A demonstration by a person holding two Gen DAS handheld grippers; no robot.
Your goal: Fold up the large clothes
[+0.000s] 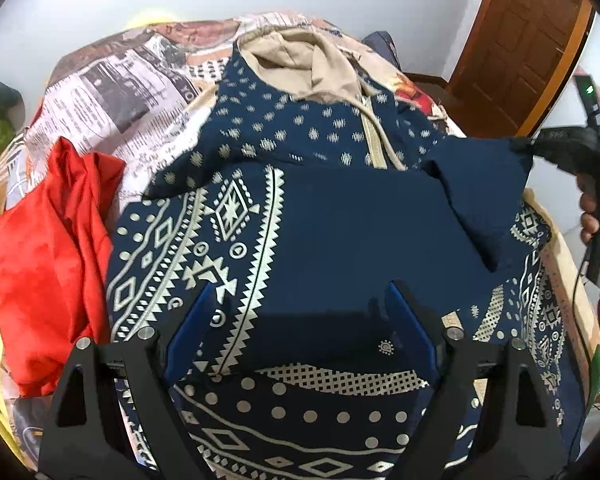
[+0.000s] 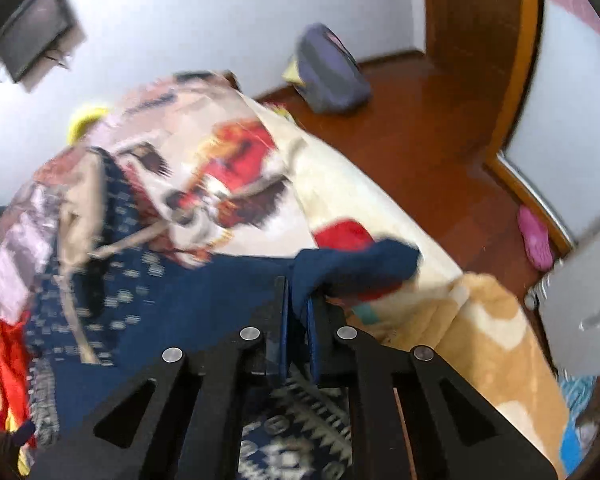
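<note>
Hoodie [image 1: 332, 216] lies on the bed [image 1: 120, 92], hood [image 1: 300, 64] at its far end; red cloth [image 1: 48, 240] beside it, left.

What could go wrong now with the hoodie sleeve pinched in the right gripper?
The right gripper holds only the end of the sleeve, so it may slip free. The left gripper hangs open above the hoodie, so a pull could drag it across the blanket.

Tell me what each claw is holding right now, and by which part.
The right claw is shut on the navy hoodie, pinching the end of its plain sleeve. The left claw is open above the hoodie, holding nothing.
</note>
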